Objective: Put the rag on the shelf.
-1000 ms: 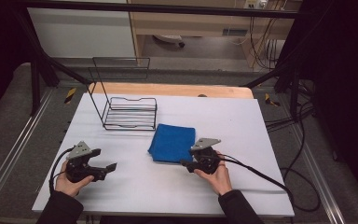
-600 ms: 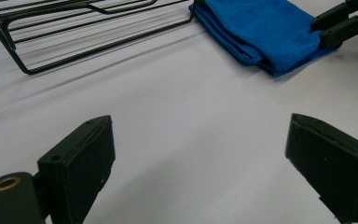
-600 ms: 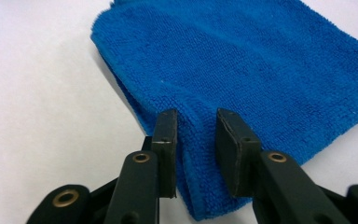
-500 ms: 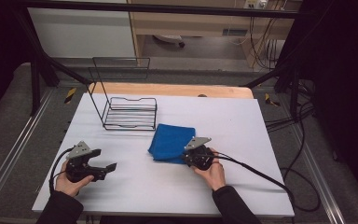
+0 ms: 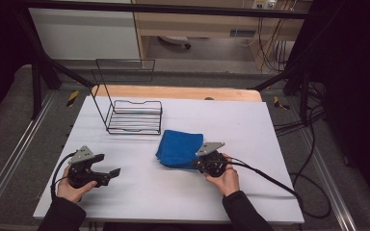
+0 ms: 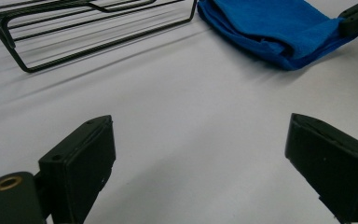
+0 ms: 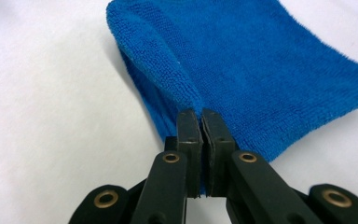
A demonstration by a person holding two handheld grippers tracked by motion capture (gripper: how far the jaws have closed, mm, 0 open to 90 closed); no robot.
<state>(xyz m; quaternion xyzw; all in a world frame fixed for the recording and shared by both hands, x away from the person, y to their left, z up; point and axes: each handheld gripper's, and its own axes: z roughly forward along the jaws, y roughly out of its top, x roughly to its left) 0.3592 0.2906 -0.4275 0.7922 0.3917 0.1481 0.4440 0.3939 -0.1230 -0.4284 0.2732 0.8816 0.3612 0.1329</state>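
A folded blue towel (image 5: pixel 179 147) lies on the white table, in front of a black wire rack (image 5: pixel 134 115). My right gripper (image 5: pixel 198 163) rests at the towel's near right corner, shut on a raised fold of the blue towel (image 7: pixel 261 70); its jaws (image 7: pixel 200 116) pinch the cloth edge. My left gripper (image 5: pixel 112 174) sits low on the table at the front left, open, with bare table between its jaws (image 6: pixel 200 154). In the left gripper view the towel (image 6: pixel 275 25) lies far ahead to the right, and the rack (image 6: pixel 84 28) ahead to the left.
The white table (image 5: pixel 250 125) has a wooden strip (image 5: pixel 173 92) along its far edge. Black cables (image 5: pixel 270 178) trail from the right gripper across the table's right side. A dark metal frame (image 5: pixel 43 62) stands around the table.
The right gripper slid left and forward onto the towel's near corner and is closed on a fold of it. The left gripper has stayed in place.
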